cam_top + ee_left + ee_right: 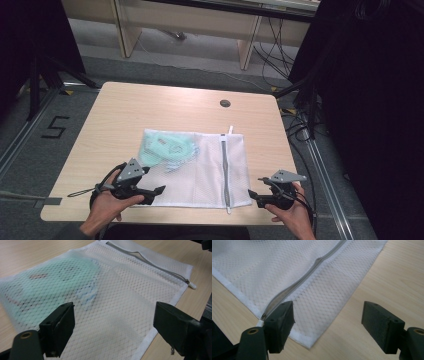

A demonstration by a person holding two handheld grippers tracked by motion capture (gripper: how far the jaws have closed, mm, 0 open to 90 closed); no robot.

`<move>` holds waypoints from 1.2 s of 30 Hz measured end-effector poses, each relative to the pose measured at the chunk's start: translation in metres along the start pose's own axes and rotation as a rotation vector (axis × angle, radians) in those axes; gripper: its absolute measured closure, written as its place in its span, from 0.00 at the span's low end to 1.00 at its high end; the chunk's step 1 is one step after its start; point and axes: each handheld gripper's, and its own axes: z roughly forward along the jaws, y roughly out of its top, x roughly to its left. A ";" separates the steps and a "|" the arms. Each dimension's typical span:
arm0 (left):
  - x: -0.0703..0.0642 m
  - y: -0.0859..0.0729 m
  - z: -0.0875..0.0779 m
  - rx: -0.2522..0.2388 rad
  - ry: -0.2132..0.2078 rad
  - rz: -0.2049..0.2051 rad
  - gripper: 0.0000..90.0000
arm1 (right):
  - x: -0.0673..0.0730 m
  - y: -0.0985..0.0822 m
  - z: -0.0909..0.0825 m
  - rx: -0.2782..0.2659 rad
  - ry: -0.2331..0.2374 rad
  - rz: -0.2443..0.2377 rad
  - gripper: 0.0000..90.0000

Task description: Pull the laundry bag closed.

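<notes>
Mesh is lying flat in front of me: a white laundry bag (200,170) spread on the wooden table (115,115), its near edge close to the table's front edge. A pale green garment (162,147) is sitting inside it, bunched toward the far left part of the bag, and it is showing blurrily through the netting in my left gripper view (50,285). A grey zipper (225,170) is running front to back near the bag's right side, and I am seeing it partly open in the right gripper view (297,287).

I am holding my left gripper (155,192) at the bag's near left corner, its jaws spread wide and gripping nothing; in its own view the mesh (120,315) is lying beneath and between the jaws. I am holding my right gripper (254,196) just beside the bag's near right corner, its jaws also wide apart and empty; in its view the bag's corner (307,340) is sitting between them, with the left jaw over the near end of the zipper. My hands are gripping both tools from the table's near edge.
</notes>
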 end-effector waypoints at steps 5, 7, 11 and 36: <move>0.000 0.000 0.002 0.015 -0.016 0.030 0.19 | 0.002 0.001 0.002 0.007 0.032 -0.053 0.31; -0.003 0.001 0.005 0.022 -0.031 0.039 0.19 | 0.003 0.000 0.005 -0.006 0.029 -0.056 0.31; -0.004 0.003 0.006 0.039 -0.052 0.072 0.19 | 0.001 0.001 0.005 -0.001 0.026 -0.060 0.31; -0.043 0.009 0.051 0.100 -0.206 0.158 0.31 | -0.002 0.002 0.008 0.048 0.043 -0.039 0.34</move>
